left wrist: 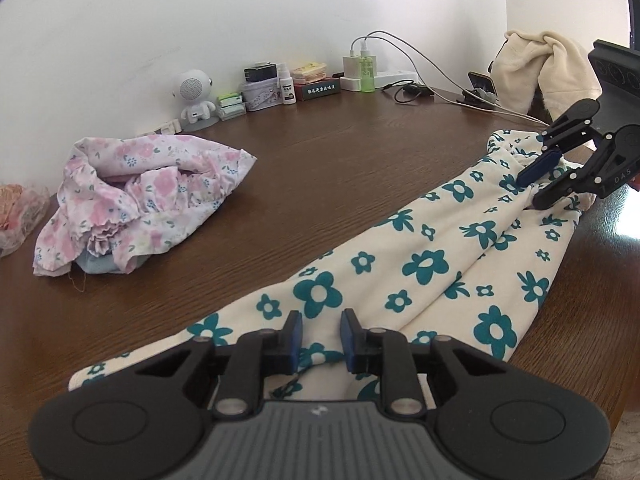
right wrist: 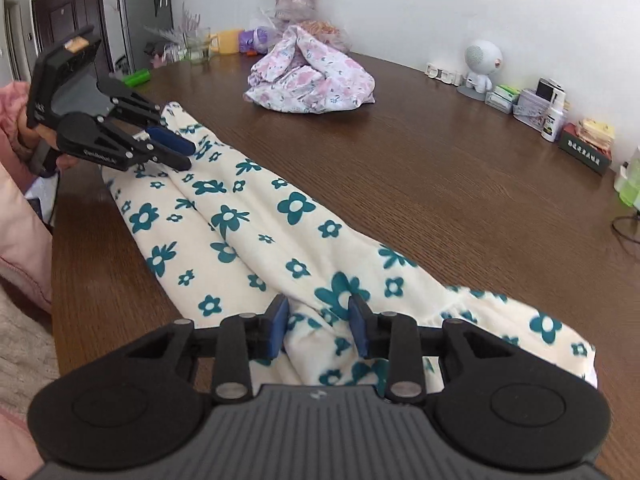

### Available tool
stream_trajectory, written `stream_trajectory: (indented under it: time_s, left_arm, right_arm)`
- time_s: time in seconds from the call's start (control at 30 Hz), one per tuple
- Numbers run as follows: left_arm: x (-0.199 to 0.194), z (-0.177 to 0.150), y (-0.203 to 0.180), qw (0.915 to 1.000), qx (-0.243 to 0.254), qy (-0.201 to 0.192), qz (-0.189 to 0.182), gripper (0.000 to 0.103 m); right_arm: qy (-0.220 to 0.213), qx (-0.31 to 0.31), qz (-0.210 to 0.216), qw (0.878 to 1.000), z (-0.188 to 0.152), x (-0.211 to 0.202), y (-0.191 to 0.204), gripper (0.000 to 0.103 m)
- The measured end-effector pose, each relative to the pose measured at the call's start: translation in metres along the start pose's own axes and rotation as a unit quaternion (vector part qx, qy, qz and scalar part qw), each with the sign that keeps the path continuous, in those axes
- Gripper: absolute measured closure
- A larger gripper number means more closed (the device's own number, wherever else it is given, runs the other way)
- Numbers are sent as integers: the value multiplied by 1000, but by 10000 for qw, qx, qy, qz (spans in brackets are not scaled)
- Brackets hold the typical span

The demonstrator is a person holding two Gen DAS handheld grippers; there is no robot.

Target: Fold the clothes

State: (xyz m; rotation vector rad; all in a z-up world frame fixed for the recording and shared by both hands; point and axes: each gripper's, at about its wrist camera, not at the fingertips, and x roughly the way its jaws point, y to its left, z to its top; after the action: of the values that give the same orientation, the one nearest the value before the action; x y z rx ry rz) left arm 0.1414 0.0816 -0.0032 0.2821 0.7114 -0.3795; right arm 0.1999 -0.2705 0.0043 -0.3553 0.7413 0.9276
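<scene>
- My left jaws (left wrist: 320, 330) are clamped on a fold at one end of the cream garment with teal flowers (left wrist: 432, 252).
- My right jaws (right wrist: 320, 322) pinch bunched cloth at its other end.
- The garment lies stretched along the table (left wrist: 300, 168).
- A crumpled pink floral garment (left wrist: 148, 196) sits well apart.

L hand-held gripper (left wrist: 321, 334) over teal-flower garment (left wrist: 420, 256); R hand-held gripper (left wrist: 532, 189) pinching far end; pink floral heap (left wrist: 144, 196) apart on table (left wrist: 320, 168)
</scene>
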Motion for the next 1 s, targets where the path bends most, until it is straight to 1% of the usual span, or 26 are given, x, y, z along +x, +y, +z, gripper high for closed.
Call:
stream_trajectory:
  time_s: [0.1,0.17,0.23,0.37,0.4,0.43,0.53,0.6,0.67,0.7,0.73,0.83,0.87,0.93,1.0]
  left_arm:
    - [0,0,1,10000,-97,-1,18,82]
    - [1,0,2,9999,-171,-7,24,82]
    - [0,-1,2,9997,-241,-17,35,81]
    - [0,-2,1,9995,-313,-32,87,81]
    - [-1,-2,0,9994,-319,-31,105,81]
    - [-1,-2,0,9994,-327,-33,124,81]
    - [-1,-3,-2,9992,-350,-55,188,81]
    - [-1,-3,-4,9991,-356,-70,233,81]
    - [-2,-4,-6,9990,-328,-86,288,80]
    - [-2,-4,-7,9990,-313,-93,312,80]
    - [-2,-4,-8,9990,-296,-98,333,80]
    - [-2,-4,-9,9989,-277,-106,373,80]
    - [-3,-4,-10,9989,-276,-107,376,80]
    - [-3,-4,-10,9988,-273,-111,382,80]
    - [-3,-4,-10,9989,-260,-113,385,80]
  right_arm:
    - [-142,239,-9,9996,-18,-18,-16,72]
    - [-135,330,-150,9993,-31,-26,-25,72]
    - [-322,544,-17,9980,-43,-35,-35,72]
    - [-436,627,-117,9970,-59,-47,-44,73]
    - [-470,701,-148,9963,-63,-49,-48,73]
    - [-496,765,-201,9956,-67,-50,-50,69]
    - [-608,977,-311,9929,-79,-55,-56,69]
    - [-681,1026,-401,9916,-83,-56,-53,69]
    - [-660,1104,-412,9908,-82,-58,-50,66]
    - [-658,1143,-413,9904,-82,-59,-49,62]
    - [-764,1183,-371,9893,-80,-64,-47,61]
    - [-1127,1273,-258,9851,-72,-79,-42,61]
    - [-1295,1277,-304,9829,-65,-83,-41,60]
    - [-1394,1293,-735,9790,-49,-80,-44,50]
    - [-1114,1374,-1393,9743,-31,-64,-56,49]
